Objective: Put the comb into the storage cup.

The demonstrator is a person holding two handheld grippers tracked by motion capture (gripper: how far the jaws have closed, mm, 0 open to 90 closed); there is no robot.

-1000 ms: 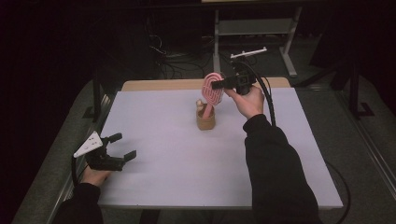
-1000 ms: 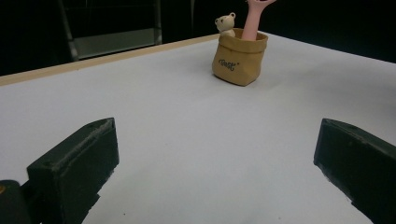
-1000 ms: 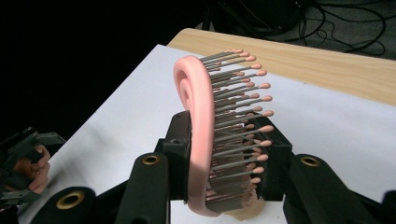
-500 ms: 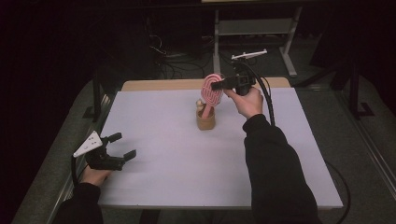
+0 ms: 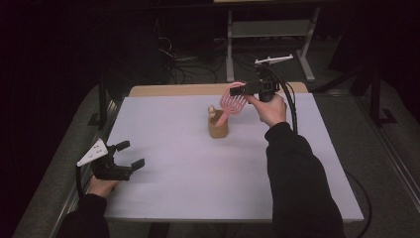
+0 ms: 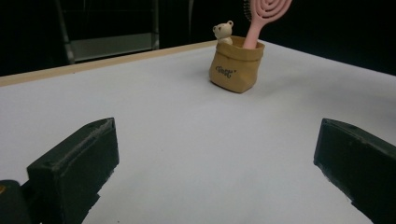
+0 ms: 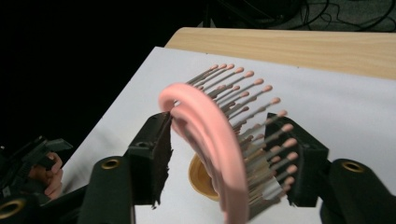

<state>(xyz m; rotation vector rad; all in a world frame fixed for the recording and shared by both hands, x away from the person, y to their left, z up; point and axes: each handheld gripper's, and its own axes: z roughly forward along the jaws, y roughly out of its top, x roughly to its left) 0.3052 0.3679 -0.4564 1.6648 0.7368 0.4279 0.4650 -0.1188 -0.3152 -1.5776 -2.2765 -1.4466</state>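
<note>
The right gripper [image 5: 236, 91] is raised above the far part of the white surface [image 5: 188, 163], and its two black fingers [image 7: 152, 154] are clamped on the round head of the pink plastic hairbrush with thin bristles [image 5: 232, 102]. In the right gripper view one finger presses the smooth pink back of the head [image 7: 205, 135] and the other finger sits among the bristle tips. The brush handle slants down into the small tan paper-like bag with dark lettering [image 6: 236, 65], which stands upright on the surface. A tiny cream bear figure [image 6: 223, 31] looks out of the bag just beside the handle. In the high view the bag [image 5: 218, 127] is just below and to the left of the right gripper.

The left gripper [image 5: 130, 154] rests low near the near-left edge of the surface, well apart from the bag. Its fingers [image 6: 77, 163] are wide apart and hold nothing.
</note>
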